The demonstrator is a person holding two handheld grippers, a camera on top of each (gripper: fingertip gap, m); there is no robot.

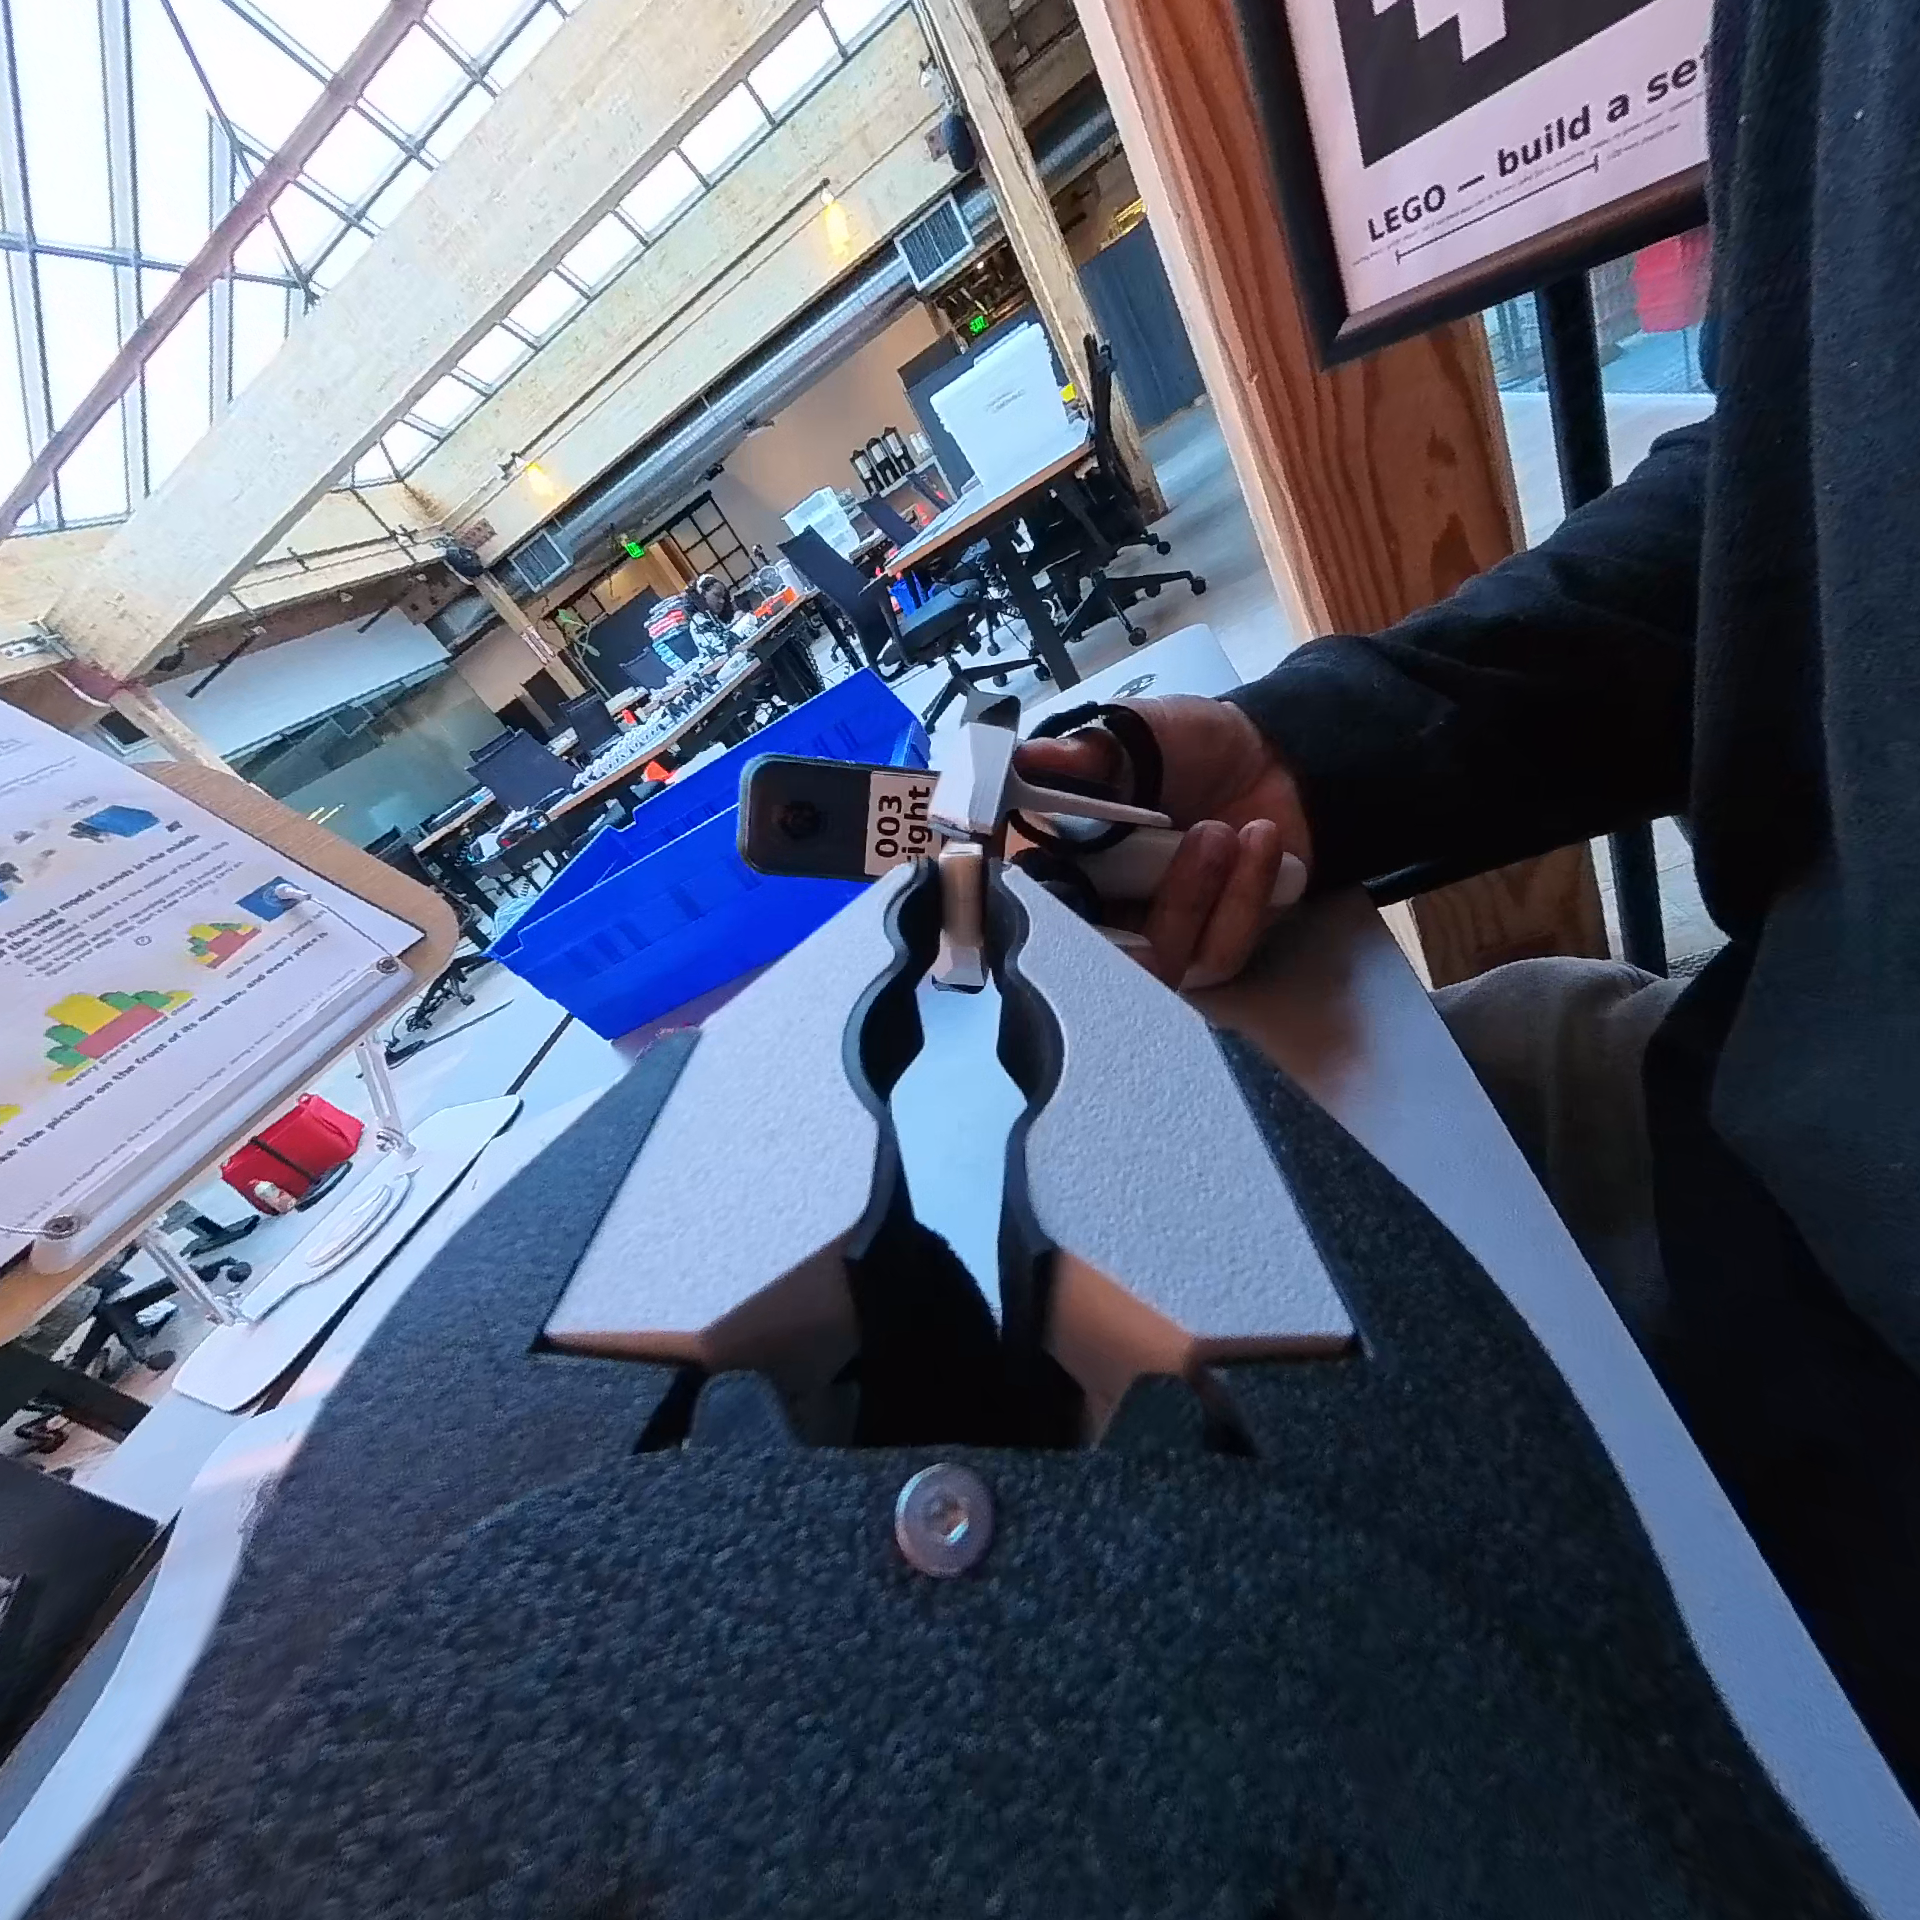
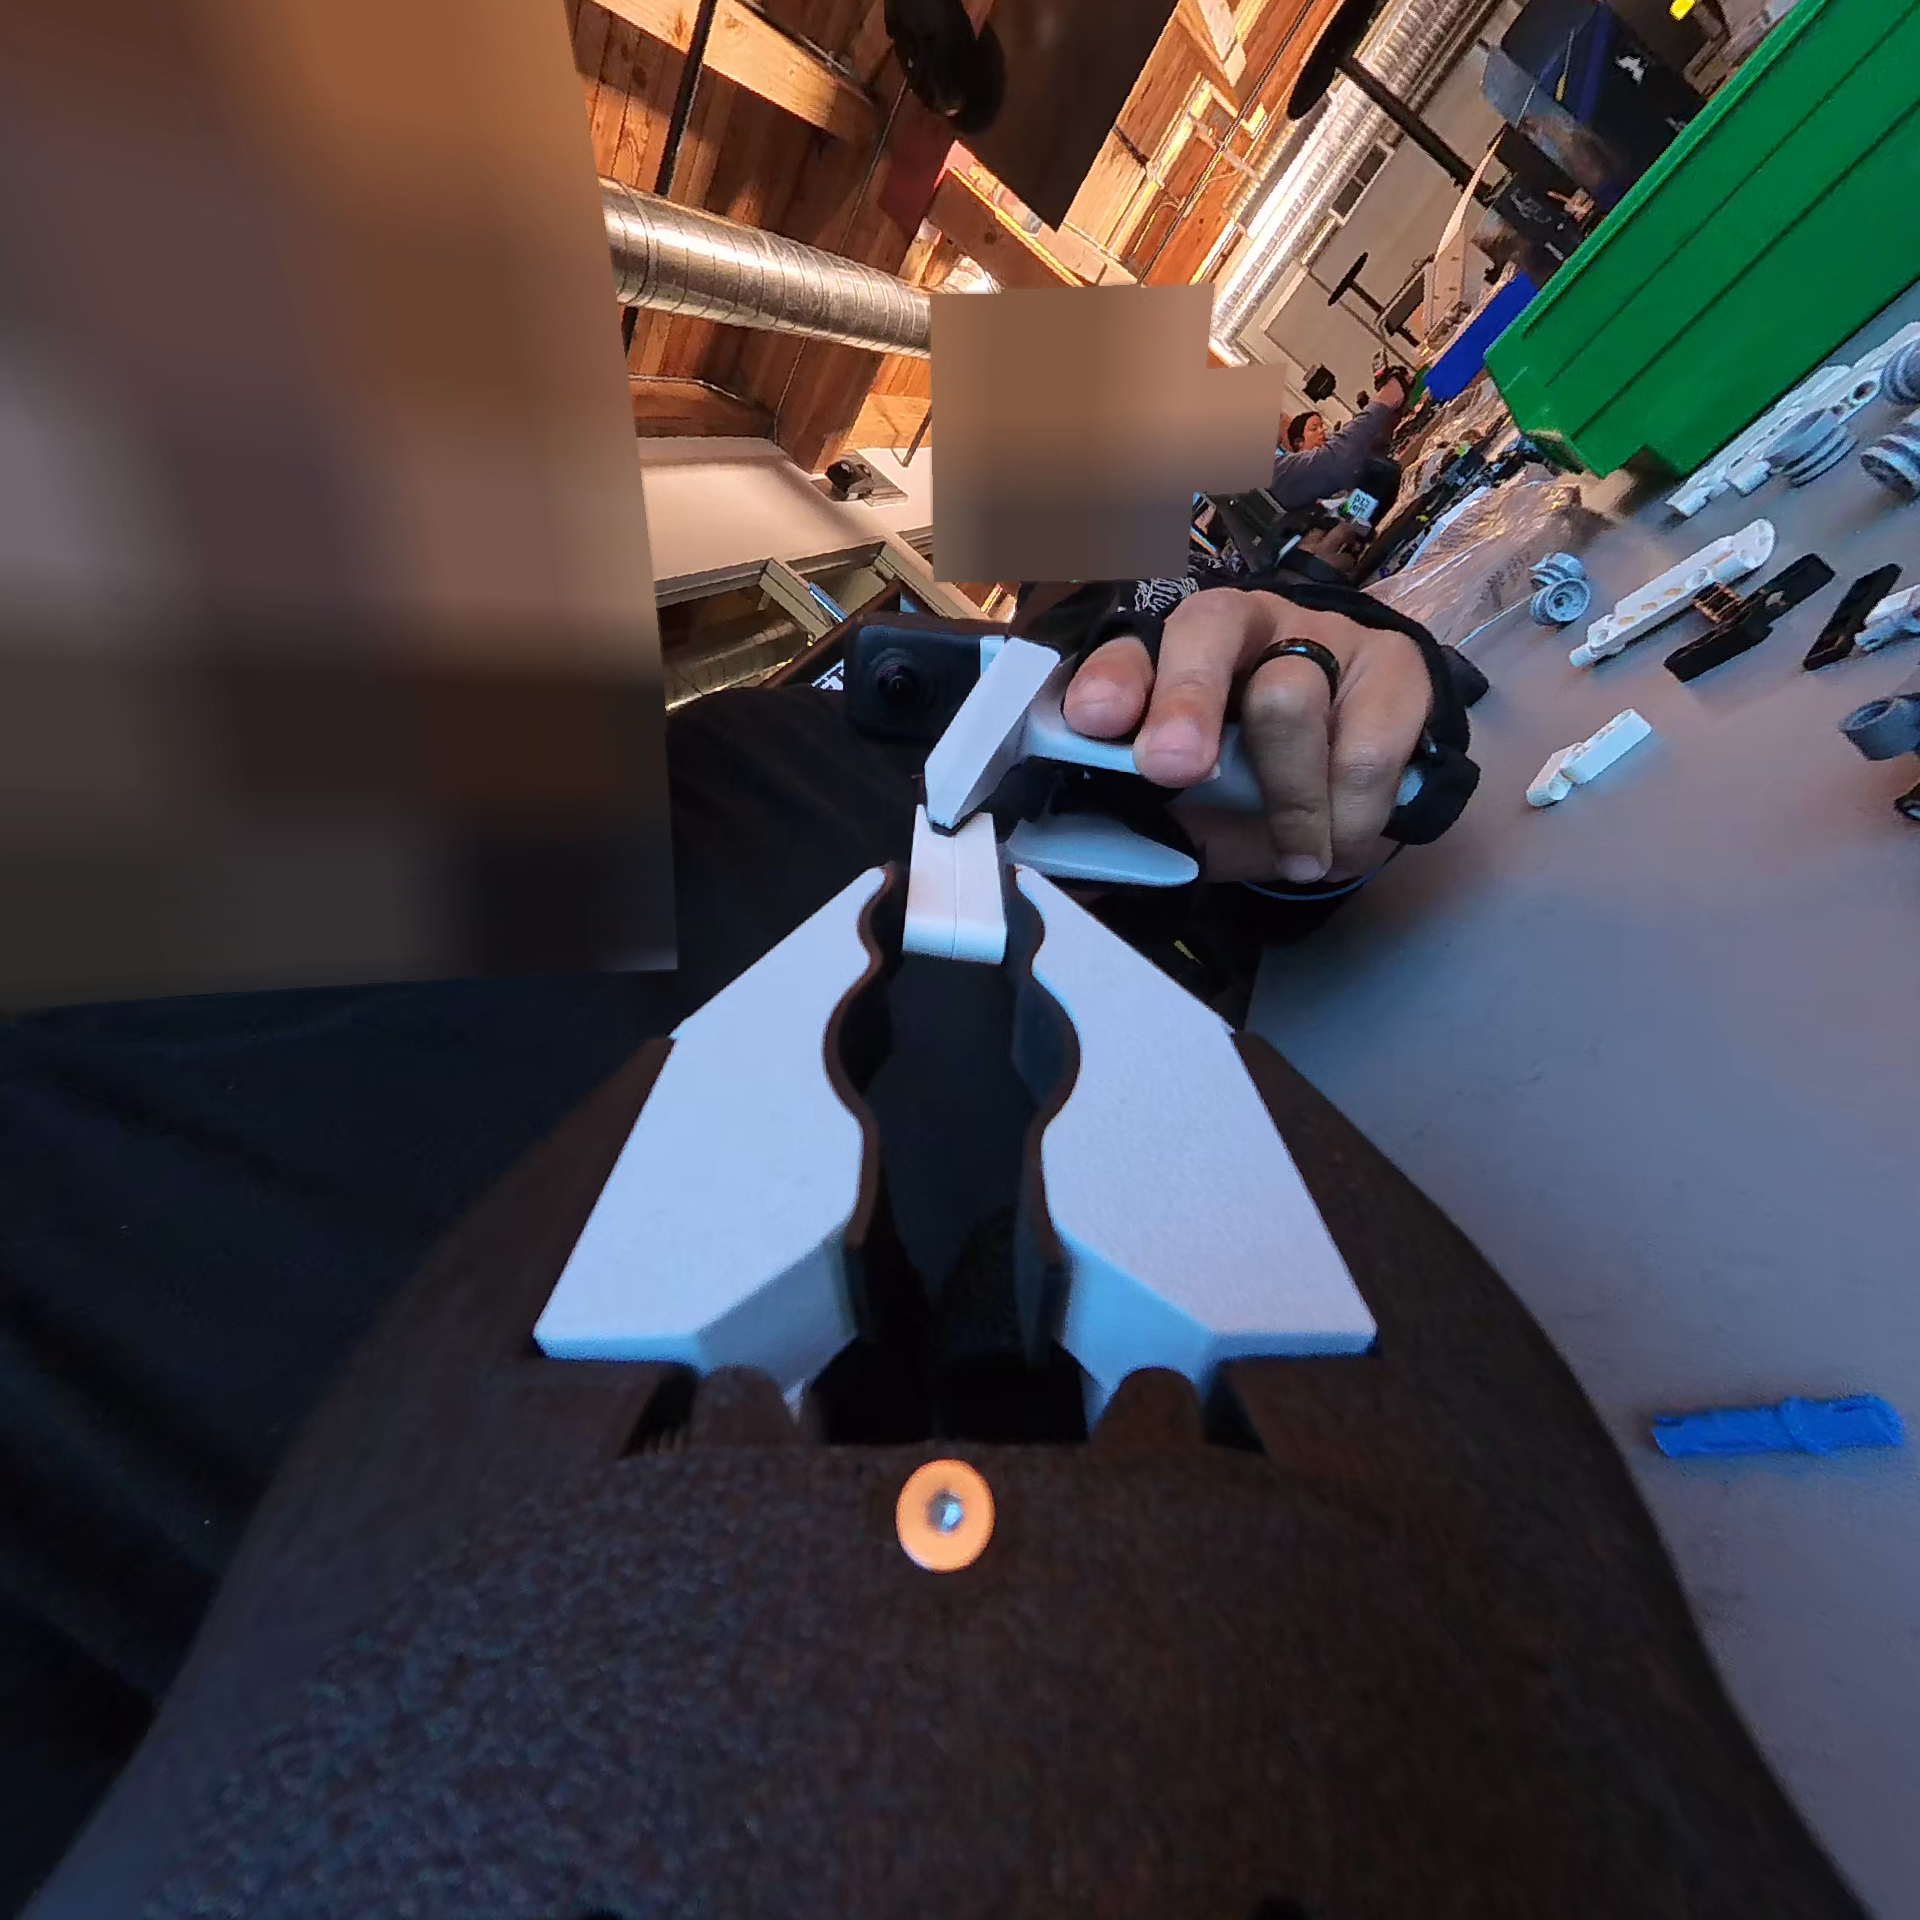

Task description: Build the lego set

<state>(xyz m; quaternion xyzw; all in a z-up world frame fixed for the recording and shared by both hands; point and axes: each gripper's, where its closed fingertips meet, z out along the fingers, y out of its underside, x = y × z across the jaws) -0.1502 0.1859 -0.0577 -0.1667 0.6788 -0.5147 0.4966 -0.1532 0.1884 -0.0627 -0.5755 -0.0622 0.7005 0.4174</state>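
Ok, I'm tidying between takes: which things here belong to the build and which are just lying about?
Job: white piece in the right gripper, pale piece in the left gripper, loose parts, blue pin, instruction sheet.
Lying about: red pouch, office chairs.

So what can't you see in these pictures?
Left wrist view: the piece, mostly hidden by the left gripper.
Left wrist view: inside the blue bin, behind its wall.
Right wrist view: the green bin, cut off by the edge.
Right wrist view: far parts, too small.
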